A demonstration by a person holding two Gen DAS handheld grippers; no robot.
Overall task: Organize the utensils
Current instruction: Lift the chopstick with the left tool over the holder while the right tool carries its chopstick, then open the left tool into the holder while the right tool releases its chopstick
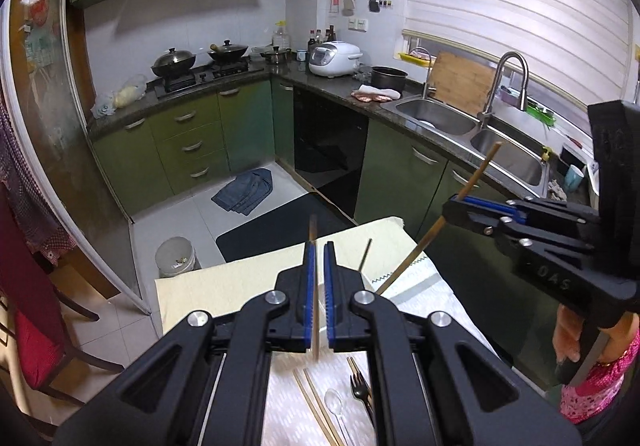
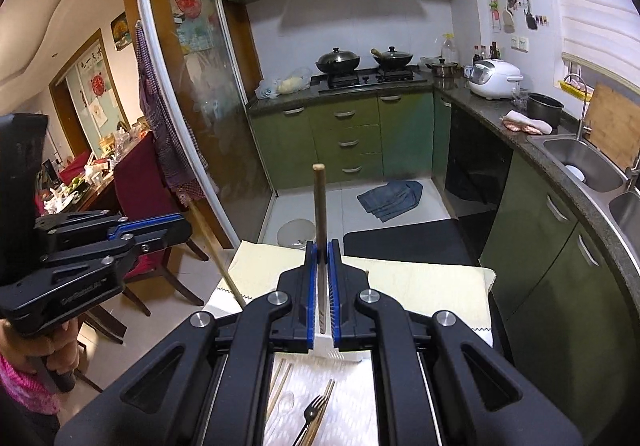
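Observation:
My left gripper (image 1: 319, 246) is shut on a wooden chopstick (image 1: 315, 322) that runs up between its blue pads. My right gripper (image 2: 321, 244) is shut on another wooden chopstick (image 2: 319, 202), held upright above the table. The right gripper (image 1: 454, 204) also shows at the right of the left wrist view, its chopstick (image 1: 430, 234) slanting down toward the table. The left gripper (image 2: 180, 224) shows at the left of the right wrist view with its chopstick (image 2: 216, 254). On the white cloth (image 2: 352, 406) below lie more chopsticks (image 1: 316, 402), a black fork (image 2: 310, 416) and a clear plastic spoon (image 1: 334, 402).
The small table carries a cream mat (image 1: 240, 282) under the white cloth. A kitchen lies beyond: green cabinets (image 1: 188, 142), stove with woks (image 1: 200, 62), rice cooker (image 1: 334, 58), double sink (image 1: 460, 122). A bin (image 1: 176, 256), black floor mat and blue cloth (image 1: 244, 190) lie on the floor. Red chairs (image 2: 140, 198) stand left.

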